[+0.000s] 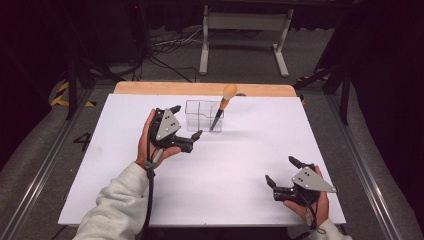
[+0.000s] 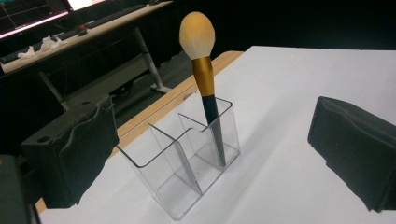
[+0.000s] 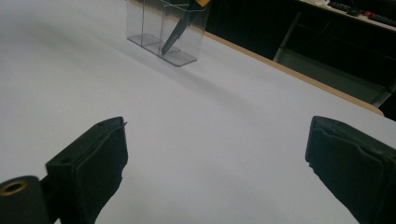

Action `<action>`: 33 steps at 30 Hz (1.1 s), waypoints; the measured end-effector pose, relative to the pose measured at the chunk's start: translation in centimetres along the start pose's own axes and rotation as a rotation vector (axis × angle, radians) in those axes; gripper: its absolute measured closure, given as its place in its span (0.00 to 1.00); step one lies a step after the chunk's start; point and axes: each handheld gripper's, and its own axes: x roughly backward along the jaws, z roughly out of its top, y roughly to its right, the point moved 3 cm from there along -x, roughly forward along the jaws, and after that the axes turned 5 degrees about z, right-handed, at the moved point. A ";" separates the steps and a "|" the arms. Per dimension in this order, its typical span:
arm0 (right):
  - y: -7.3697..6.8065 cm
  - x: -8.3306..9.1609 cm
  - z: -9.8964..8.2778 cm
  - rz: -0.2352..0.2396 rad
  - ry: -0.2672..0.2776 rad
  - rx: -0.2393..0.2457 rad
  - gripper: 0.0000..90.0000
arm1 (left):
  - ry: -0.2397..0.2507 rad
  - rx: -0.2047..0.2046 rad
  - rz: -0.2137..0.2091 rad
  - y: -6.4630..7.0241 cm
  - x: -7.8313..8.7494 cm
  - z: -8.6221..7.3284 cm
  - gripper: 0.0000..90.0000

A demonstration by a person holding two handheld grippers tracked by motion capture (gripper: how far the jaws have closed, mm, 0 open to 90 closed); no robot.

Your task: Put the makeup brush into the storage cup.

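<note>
My left hand-held gripper (image 1: 186,121) gapes wide, empty, near the holder (image 2: 187,158). The brush (image 2: 205,88) looks light and top-heavy; I'd pinch its stiff gold ferrule, not the soft head.

floor (image 1: 82,142) | marking reads "4" | no other legible text

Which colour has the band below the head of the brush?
Gold; the band of the brush shows best in the left gripper view.

A makeup brush (image 2: 204,79) (pale fluffy head, gold collar, dark handle) leans head-up in the right-hand compartment of a clear organizer (image 2: 180,158) on the white counter (image 1: 210,170).
</note>
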 end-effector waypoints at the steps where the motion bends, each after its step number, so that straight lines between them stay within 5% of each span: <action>1: 0.0 0.0 0.0 -0.001 0.000 0.001 0.07 | 0.005 0.008 -0.006 0.0 0.2 0.0 0.02; 33: -0.3 -0.1 0.0 -0.005 -0.013 0.005 0.08 | -0.021 -0.025 0.003 -0.1 3.9 -1.7 0.02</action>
